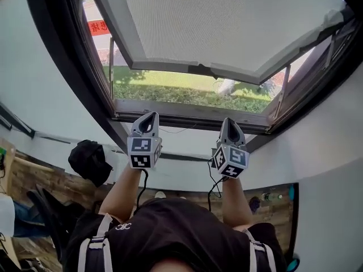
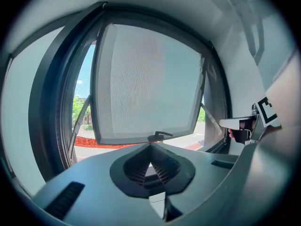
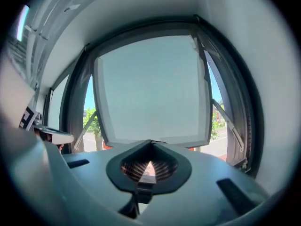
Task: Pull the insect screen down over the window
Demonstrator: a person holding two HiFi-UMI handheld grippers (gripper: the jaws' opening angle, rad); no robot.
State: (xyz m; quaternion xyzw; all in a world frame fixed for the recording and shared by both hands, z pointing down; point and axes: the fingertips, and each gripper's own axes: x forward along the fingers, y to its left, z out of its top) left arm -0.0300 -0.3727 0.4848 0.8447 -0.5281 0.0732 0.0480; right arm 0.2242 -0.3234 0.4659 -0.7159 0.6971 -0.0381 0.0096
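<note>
The left hand-held gripper (image 1: 148, 118) and the right hand-held gripper (image 1: 229, 123) both have their jaws pressed together on nothing. They are held side by side just before the window frame (image 1: 187, 111), probably to reach upward. The window sash (image 1: 227, 21) stands pushed outward. The insect screen does not cover the opening, and I cannot see it.

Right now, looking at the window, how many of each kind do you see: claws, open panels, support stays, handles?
Claws: 2, left claw and right claw, both shut and empty
Window panels: 1, the open panel, swung outward
Support stays: 2, left stay and right stay
Handles: 1, the panel handle on its lower edge
Total: 6
</note>
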